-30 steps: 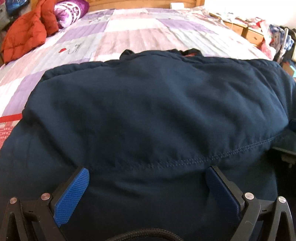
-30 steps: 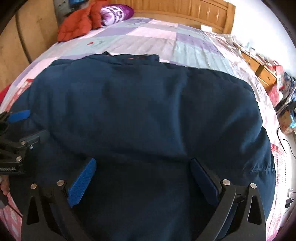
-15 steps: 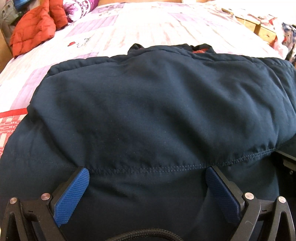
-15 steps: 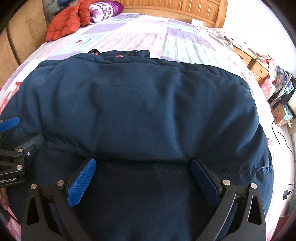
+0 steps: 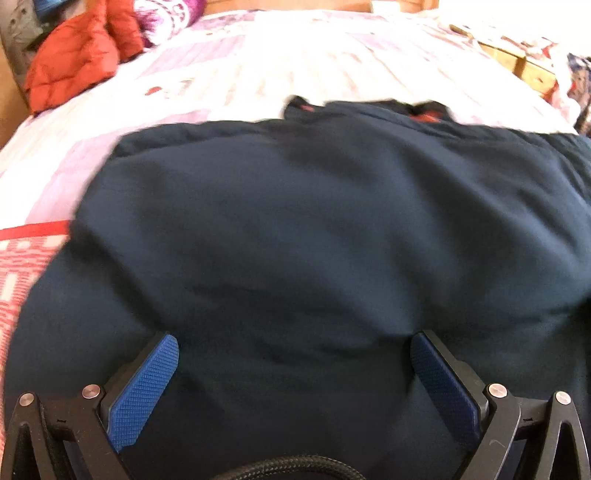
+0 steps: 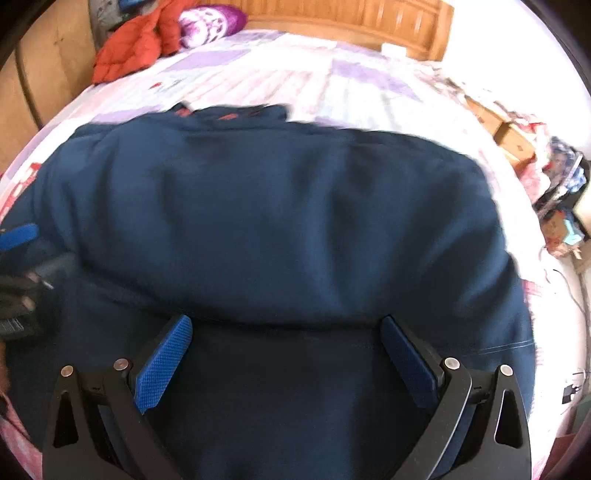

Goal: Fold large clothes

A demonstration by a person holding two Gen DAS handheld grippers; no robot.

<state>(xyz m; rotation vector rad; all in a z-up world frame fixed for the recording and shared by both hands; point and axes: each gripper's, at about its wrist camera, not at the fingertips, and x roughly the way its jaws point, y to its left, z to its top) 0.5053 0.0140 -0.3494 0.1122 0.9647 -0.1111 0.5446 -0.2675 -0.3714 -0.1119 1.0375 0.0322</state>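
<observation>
The navy jacket point(image 5: 314, 240) is lying spread across the patchwork bedspread point(image 5: 295, 66), filling the near half of the bed, its collar end with a flash of red lining pointing toward the wooden headboard point(image 6: 351, 22). The left gripper point(image 5: 294, 349) is sitting over the jacket's near edge with its blue pads point(image 5: 142, 391) spread wide, nothing pinched between them. The right gripper point(image 6: 286, 332) is hovering over the same near edge, jaws likewise parted and clamping nothing; whether the pads are touching the cloth is hard to tell through the blur. At the far left corner an orange puffer jacket point(image 6: 136, 40) is lying heaped beside a purple-patterned pillow point(image 6: 210, 20).
</observation>
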